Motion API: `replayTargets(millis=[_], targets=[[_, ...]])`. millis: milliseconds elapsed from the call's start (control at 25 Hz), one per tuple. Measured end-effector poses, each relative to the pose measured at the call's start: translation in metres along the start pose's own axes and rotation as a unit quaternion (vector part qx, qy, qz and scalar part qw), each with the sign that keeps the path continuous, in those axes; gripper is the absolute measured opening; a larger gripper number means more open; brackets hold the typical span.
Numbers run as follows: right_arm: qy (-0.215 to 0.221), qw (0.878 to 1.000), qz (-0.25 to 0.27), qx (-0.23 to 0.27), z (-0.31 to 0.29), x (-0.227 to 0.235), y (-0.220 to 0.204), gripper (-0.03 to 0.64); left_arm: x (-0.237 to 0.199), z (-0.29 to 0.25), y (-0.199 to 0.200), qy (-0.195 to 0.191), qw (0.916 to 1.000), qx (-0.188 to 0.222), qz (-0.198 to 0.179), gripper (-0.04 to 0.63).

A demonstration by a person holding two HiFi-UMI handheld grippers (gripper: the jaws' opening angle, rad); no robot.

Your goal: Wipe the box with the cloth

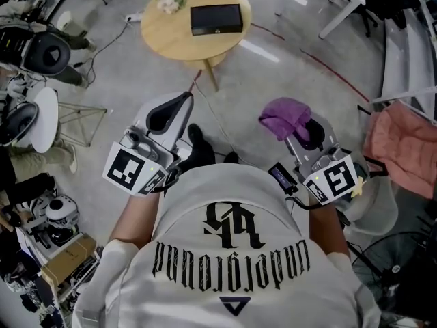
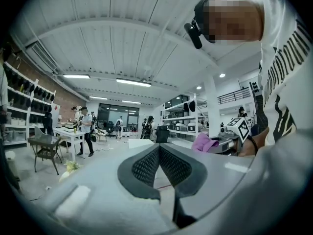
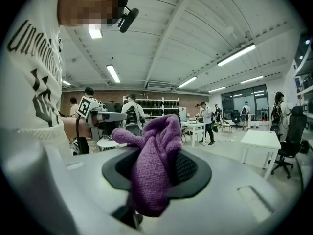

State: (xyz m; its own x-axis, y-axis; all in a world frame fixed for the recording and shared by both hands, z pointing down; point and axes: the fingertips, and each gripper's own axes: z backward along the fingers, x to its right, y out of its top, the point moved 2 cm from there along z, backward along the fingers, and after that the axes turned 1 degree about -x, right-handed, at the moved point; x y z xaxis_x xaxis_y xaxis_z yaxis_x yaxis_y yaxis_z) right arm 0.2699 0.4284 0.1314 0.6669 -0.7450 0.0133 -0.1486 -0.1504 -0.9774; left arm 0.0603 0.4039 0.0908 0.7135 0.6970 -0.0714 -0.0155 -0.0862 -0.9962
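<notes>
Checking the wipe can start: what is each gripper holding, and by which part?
The right gripper pinches the purple cloth around its bunched middle, ends sticking out above and below. The left gripper is shut on nothing.

A flat black box (image 1: 216, 19) is lying on the round wooden worktop (image 1: 164, 29) at top centre. The crumpled purple cloth (image 1: 287, 117) is hanging pinched in the right hand-held gripper (image 1: 308, 135), right of centre.

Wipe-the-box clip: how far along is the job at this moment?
Done: the purple knitted cloth is picked up, clamped in the right gripper. In hand: the approach only; the left gripper is shut and empty. Left: the black rectangular box lies on the round wooden table ahead, well apart from the cloth, so all the wiping remains.
</notes>
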Motion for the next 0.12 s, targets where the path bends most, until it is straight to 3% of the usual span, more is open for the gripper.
replayTargets(millis=[120], targets=[[0.001,1.0,-0.015,0.004,-0.002,-0.021,-0.001,0.14,-0.002,0.023,-0.003,0.002,1.0,0.0,0.0,0.008]])
